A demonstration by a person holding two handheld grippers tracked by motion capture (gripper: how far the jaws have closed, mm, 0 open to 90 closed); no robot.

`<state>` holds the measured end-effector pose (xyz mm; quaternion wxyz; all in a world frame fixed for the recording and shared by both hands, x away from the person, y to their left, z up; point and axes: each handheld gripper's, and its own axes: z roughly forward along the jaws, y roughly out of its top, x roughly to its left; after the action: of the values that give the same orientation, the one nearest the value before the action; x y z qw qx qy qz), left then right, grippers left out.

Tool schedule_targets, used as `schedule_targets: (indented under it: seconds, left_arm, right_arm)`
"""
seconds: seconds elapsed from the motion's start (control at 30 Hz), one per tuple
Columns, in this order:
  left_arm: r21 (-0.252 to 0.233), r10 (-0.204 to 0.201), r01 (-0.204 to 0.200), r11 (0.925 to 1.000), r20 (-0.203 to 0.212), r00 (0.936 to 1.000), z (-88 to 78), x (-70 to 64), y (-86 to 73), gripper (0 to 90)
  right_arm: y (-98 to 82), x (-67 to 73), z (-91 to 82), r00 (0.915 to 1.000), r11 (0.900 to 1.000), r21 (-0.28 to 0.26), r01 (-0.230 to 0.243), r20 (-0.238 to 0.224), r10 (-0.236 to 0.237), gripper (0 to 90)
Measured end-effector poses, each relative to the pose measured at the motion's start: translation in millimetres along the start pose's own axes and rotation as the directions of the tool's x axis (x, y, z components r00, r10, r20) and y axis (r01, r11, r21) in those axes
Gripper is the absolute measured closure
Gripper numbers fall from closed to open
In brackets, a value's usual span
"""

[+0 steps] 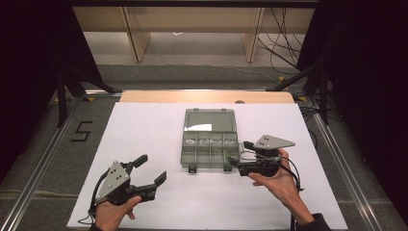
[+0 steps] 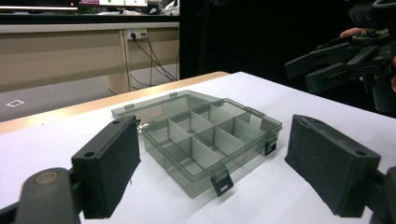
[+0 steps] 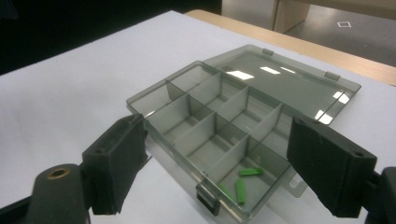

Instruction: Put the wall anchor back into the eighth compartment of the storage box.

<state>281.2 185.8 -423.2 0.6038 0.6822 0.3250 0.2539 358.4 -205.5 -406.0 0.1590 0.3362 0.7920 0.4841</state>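
Box: clear organizer box (image 1: pixel 210 144) lies lid-open mid-table (image 1: pixel 144 130), green pieces (image 3: pixel 243 184) in one corner compartment.
Left gripper (image 1: pixel 150 170): spread wide, empty.
Right gripper (image 1: pixel 240 155): parted, empty — beside the box's corner.
Risk: a nudge could slide the light box — spilling the pieces.

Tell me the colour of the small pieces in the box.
Green pieces, clearest in the right gripper view.

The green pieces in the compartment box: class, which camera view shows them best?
The right gripper view: three green pieces lie plainly in the box's nearest corner compartment. In the high view and the left gripper view they can't be made out.
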Motion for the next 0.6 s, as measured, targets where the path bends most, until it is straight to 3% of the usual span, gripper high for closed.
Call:
schedule_targets:
  seconds: [0.3,0.4,0.5,0.6]
  left_arm:
    - [0.005,0.013,-0.013,0.9999,0.008,0.9999,1.6,0.4,-0.6,16.4]
    - [0.003,-0.004,0.004,1.0,0.0,1.0,0.5,-0.6,-0.7,16.5]
    - [-0.017,0.006,-0.006,0.9998,0.011,0.9999,1.8,1.1,-0.8,16.5]
    - [0.002,-0.003,0.003,1.0,-0.001,1.0,0.4,-0.3,-0.7,16.5]
  right_arm:
    - [-7.7,6.8,-7.6,0.9994,0.997,-0.066,-0.027,-0.022,0.026,20.0]
    - [-10.4,10.1,-11.2,0.9996,0.996,-0.083,-0.022,-0.02,0.02,20.0]
    - [-13.1,12.5,-14.3,0.9996,0.995,-0.101,-0.017,-0.024,0.014,19.9]
    - [-15.6,14.1,-16.5,0.9993,0.993,-0.113,-0.022,-0.032,0.018,19.8]
